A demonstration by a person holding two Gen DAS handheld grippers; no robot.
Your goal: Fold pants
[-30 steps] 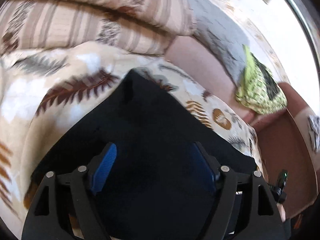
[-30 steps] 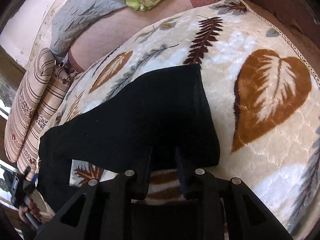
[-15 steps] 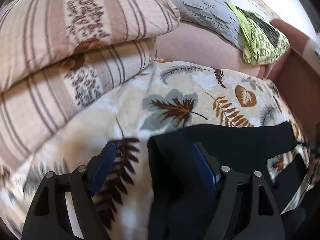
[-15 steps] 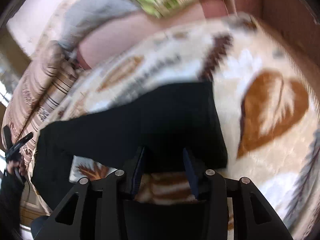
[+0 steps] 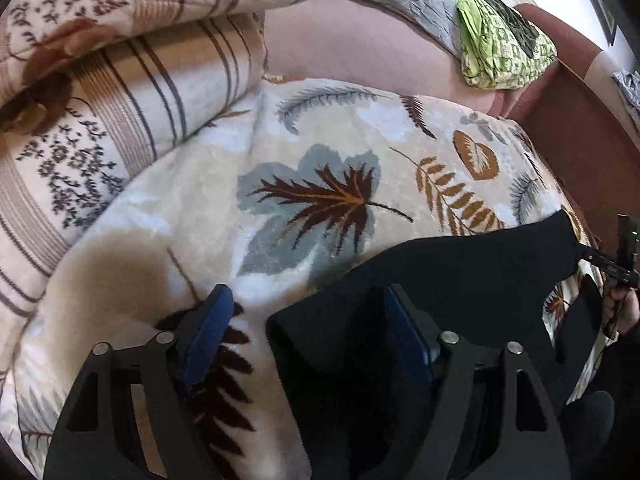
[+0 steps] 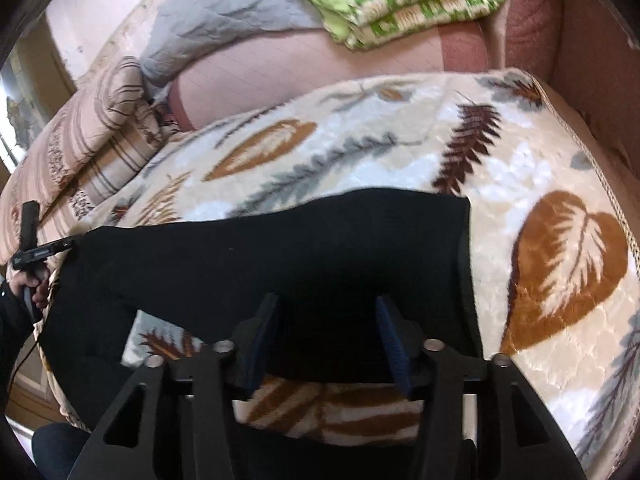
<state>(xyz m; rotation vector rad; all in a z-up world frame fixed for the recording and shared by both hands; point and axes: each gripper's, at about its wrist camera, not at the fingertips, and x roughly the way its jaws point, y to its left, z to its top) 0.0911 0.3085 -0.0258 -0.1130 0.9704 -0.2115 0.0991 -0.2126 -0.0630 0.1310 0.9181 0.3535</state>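
Both grippers are held wide apart over black pants [image 6: 320,256] spread on a leaf-patterned blanket [image 6: 560,248]: left gripper [image 5: 308,320], right gripper [image 6: 326,332].

Daylight floods in, brightest at the top right of the left wrist view, where the wall washes out to white. Fisheye bending curves every edge, with dark vignette corners. The black pants [image 6: 320,264] read as one flat dark mass, folds barely visible. The leaf-print blanket [image 5: 320,160] looks sharp; the right wrist view seems slightly soft.
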